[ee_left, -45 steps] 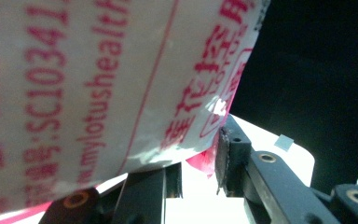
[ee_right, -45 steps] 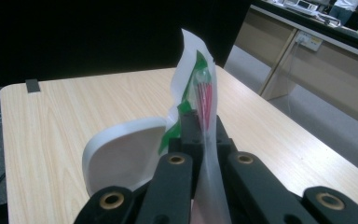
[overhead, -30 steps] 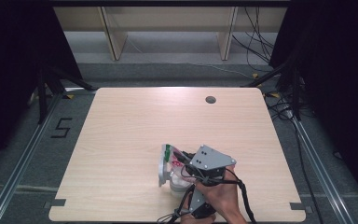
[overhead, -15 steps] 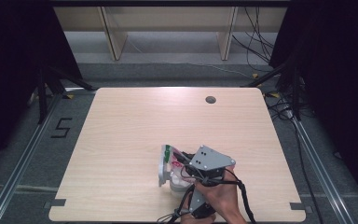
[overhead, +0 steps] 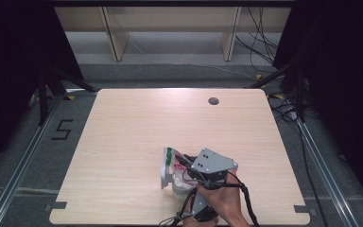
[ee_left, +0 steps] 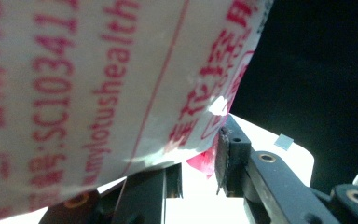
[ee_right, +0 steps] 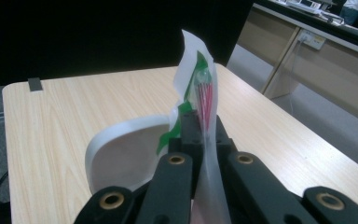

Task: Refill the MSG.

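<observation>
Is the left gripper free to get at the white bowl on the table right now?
Probably not. The left gripper has its jaws around the printed packet, and the right gripper is shut on the same packet, right beside the bowl. It would have to let go first.

The high view looked forward and down from above the near edge of the table [overhead: 123,142], taking in its whole top and the floor beyond. The left gripper view sat very close against a printed packet [ee_left: 98,79], facing along its jaws toward darkness. The right gripper view looked low across the table [ee_right: 51,107] along its jaws, with the packet [ee_right: 205,93] near. All three views shared the packet [overhead: 170,161].
</observation>
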